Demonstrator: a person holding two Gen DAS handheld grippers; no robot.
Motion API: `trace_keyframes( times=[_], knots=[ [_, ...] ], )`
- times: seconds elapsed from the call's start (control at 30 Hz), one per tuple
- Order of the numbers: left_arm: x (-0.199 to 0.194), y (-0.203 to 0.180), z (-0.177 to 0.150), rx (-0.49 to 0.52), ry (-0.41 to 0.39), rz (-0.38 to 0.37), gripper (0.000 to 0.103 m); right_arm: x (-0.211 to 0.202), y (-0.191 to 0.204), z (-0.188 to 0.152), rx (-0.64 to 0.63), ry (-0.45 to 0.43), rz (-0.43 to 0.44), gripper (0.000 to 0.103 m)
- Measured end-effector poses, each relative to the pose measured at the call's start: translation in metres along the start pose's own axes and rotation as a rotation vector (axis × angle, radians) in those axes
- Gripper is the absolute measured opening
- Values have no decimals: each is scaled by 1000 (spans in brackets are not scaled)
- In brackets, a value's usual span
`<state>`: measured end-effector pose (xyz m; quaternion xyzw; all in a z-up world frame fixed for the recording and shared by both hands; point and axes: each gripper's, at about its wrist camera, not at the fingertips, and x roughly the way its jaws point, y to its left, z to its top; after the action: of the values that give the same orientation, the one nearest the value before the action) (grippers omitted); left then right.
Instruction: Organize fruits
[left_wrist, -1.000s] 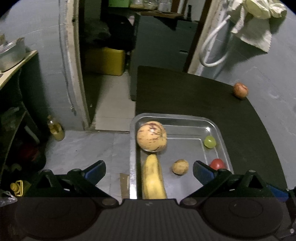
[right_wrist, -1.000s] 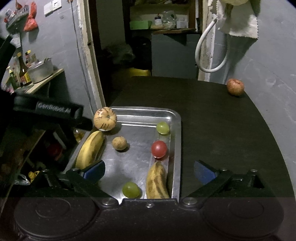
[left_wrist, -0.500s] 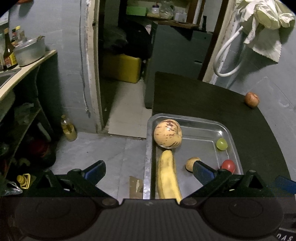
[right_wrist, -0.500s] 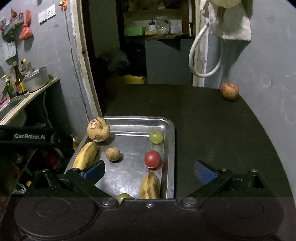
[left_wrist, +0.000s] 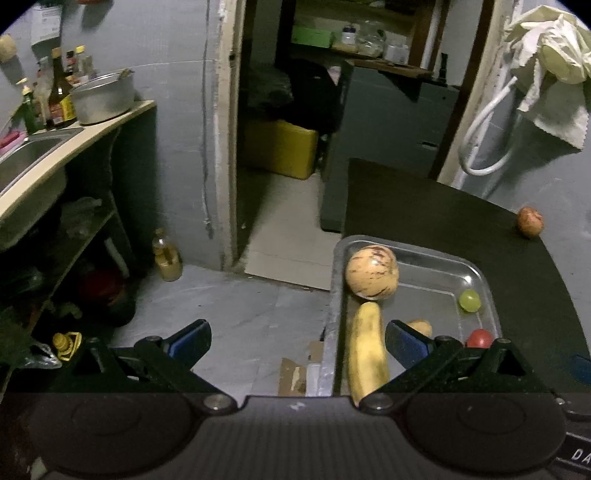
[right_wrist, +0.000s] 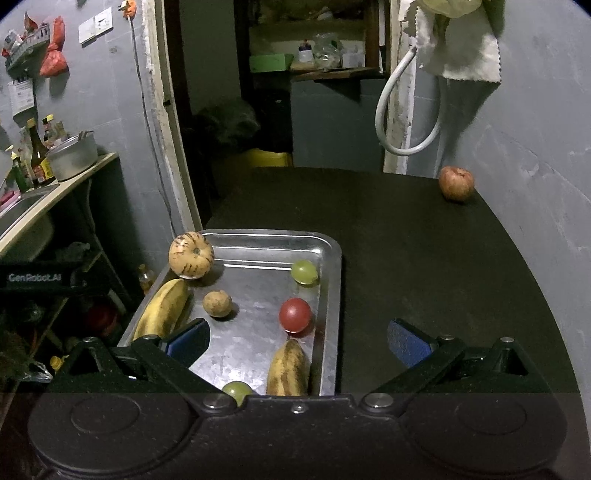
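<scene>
Since a second ago the left hand-held gripper (left_wrist: 297, 338) has drifted left of the metal tray (right_wrist: 331, 280), now hanging largely over the floor; the right hand-held gripper (right_wrist: 297, 338) has pulled back from the tray. Both stand with fingers apart, empty. In the tray lie a striped melon (right_wrist: 191, 254), two bananas (right_wrist: 160, 310), a red tomato (right_wrist: 294, 315), green grapes (right_wrist: 304, 271) and a small brown fruit (right_wrist: 217, 303). A reddish apple (right_wrist: 456, 183) sits on the dark counter (right_wrist: 424, 258), well beyond the tray.
</scene>
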<state>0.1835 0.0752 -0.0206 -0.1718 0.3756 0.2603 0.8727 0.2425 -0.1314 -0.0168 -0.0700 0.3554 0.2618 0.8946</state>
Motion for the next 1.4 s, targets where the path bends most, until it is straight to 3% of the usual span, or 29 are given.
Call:
trace_keyframes(
  times=[0.33,1.4],
  knots=[
    [-7,10,-6,-23,3,43,102,-1,-5,2,15,-15,-16,102],
    [-27,1,-18,-6,-26,75,102,-9,-15,0,29,-35,10,102]
  ],
)
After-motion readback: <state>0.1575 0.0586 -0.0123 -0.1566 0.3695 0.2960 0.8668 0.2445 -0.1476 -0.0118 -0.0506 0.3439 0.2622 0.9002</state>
